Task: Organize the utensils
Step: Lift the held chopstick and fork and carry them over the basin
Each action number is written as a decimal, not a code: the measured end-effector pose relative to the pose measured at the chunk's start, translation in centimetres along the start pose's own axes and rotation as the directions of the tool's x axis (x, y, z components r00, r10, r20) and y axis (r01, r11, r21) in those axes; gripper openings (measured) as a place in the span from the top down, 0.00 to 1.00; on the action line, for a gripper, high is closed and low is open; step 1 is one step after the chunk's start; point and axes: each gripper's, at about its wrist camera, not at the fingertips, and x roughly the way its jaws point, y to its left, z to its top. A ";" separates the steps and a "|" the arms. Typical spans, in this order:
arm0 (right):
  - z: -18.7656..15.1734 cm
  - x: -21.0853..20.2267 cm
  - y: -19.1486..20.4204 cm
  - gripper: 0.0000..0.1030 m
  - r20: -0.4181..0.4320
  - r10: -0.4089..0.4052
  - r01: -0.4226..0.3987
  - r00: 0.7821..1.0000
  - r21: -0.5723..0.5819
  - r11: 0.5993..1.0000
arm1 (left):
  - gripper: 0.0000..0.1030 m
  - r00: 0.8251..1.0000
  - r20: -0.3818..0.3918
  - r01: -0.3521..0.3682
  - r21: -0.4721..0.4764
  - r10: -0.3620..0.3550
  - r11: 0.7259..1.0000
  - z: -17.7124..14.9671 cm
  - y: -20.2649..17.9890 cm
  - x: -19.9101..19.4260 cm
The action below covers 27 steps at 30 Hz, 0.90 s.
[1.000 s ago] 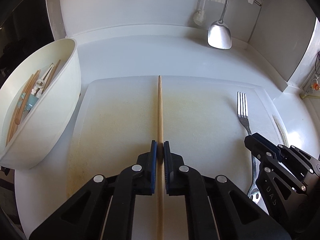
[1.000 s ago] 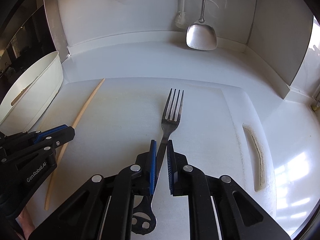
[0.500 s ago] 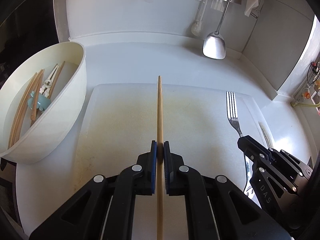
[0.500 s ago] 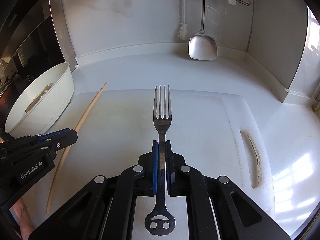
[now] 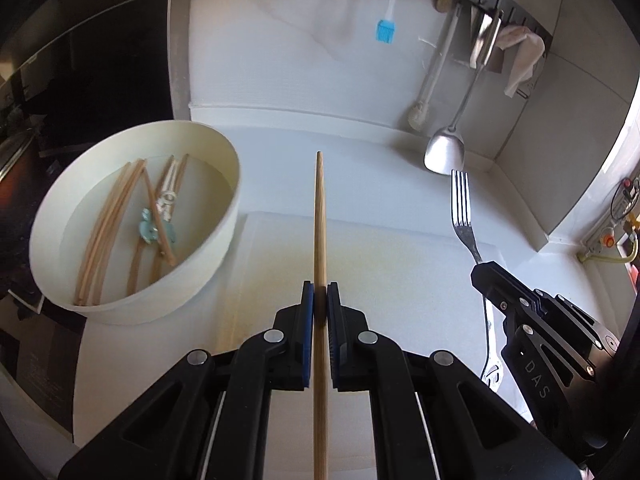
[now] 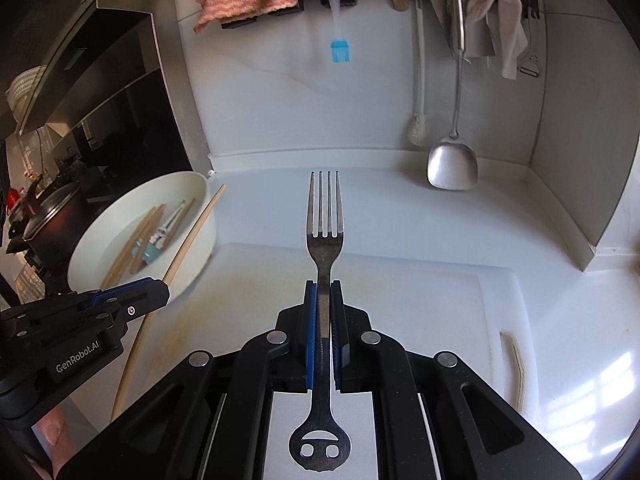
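"GenRobot.AI" left tongs [image 6: 160,292] (chopstick [image 5: 320,220]), "DAS" right tongs [image 5: 480,276]

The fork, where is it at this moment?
The fork is clamped in the right tool, raised over the cutting board, tines pointing toward the back wall, right of the white bowl.

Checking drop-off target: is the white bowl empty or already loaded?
Loaded. The white bowl holds several wooden chopsticks and a teal-ended utensil on its floor.
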 end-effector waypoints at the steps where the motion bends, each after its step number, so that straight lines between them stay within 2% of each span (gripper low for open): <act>1: 0.5 -0.1 0.6 0.94 0.004 0.019 -0.019 1.000 -0.009 1.000 | 0.93 1.000 0.007 -0.017 -0.015 0.017 1.000 0.3 0.7 -0.7; 7: 3.9 0.7 5.7 0.94 0.003 0.123 -0.123 0.992 -0.057 0.991 | 0.93 0.994 0.032 -0.097 -0.113 0.101 0.989 2.1 6.4 -3.4; 10: 5.5 2.0 8.7 0.94 -0.007 0.168 -0.168 0.986 -0.041 0.985 | 0.93 0.990 0.042 -0.132 -0.128 0.138 0.983 3.0 10.3 -3.9; 13: 6.7 3.9 12.1 0.94 -0.015 0.173 -0.174 0.985 -0.045 0.984 | 0.93 0.987 0.047 -0.150 -0.123 0.157 0.981 4.4 14.5 -3.5; 17: 8.0 7.5 16.5 0.94 -0.058 0.181 -0.184 0.982 -0.037 0.982 | 0.93 0.984 0.054 -0.165 -0.105 0.171 0.981 6.0 19.2 -2.6; 19: 8.4 8.9 18.0 0.94 -0.066 0.186 -0.187 0.980 -0.023 0.982 | 0.93 0.987 0.030 -0.154 -0.105 0.158 0.983 6.7 21.1 -1.6; 27: 9.3 14.2 20.9 0.94 -0.181 0.184 -0.189 0.966 -0.008 0.982 | 0.93 0.992 -0.060 -0.119 -0.127 0.113 0.985 7.6 24.5 2.4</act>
